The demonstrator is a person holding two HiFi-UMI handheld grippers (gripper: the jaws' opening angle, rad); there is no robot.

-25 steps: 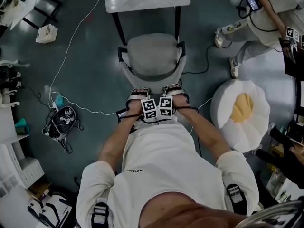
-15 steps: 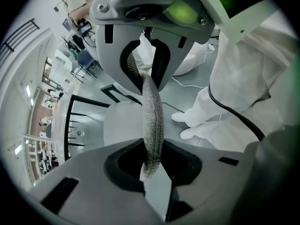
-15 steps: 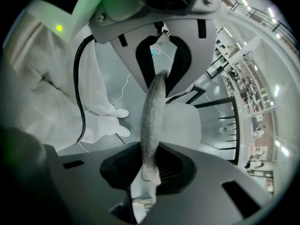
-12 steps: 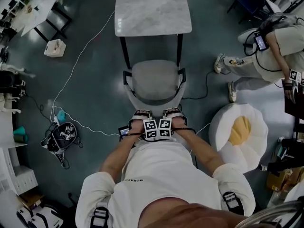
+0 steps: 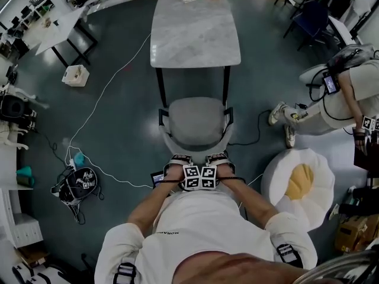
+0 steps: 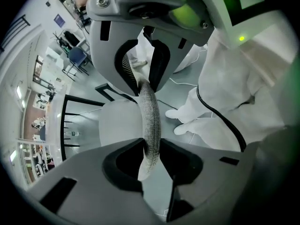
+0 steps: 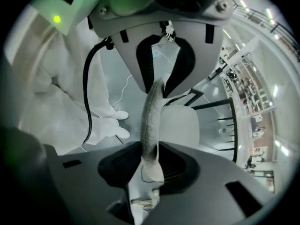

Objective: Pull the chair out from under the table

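Observation:
The grey chair (image 5: 194,122) stands clear of the marble-topped table (image 5: 195,28), its seat out in front of the table's black legs. Both of my grippers point down onto the top of its curved backrest (image 5: 195,151): the left gripper (image 5: 177,158) and the right gripper (image 5: 217,158) are side by side. In the left gripper view the backrest's fabric edge (image 6: 149,111) runs between the jaws of the left gripper (image 6: 152,161). The right gripper view shows the same edge (image 7: 151,116) inside the right gripper (image 7: 150,165). Both pairs of jaws have just been opening and stand loosely around the edge.
A round white cushion with a yellow centre (image 5: 299,176) lies right of me. A person (image 5: 337,90) sits further right. A white cable (image 5: 95,105) crosses the floor to a black bag (image 5: 77,183). A small white box (image 5: 75,74) and desks (image 5: 53,22) are at the left.
The head view has tilted up, so the table and chair sit lower in the picture and more of the tabletop shows. Both grippers stay on the backrest.

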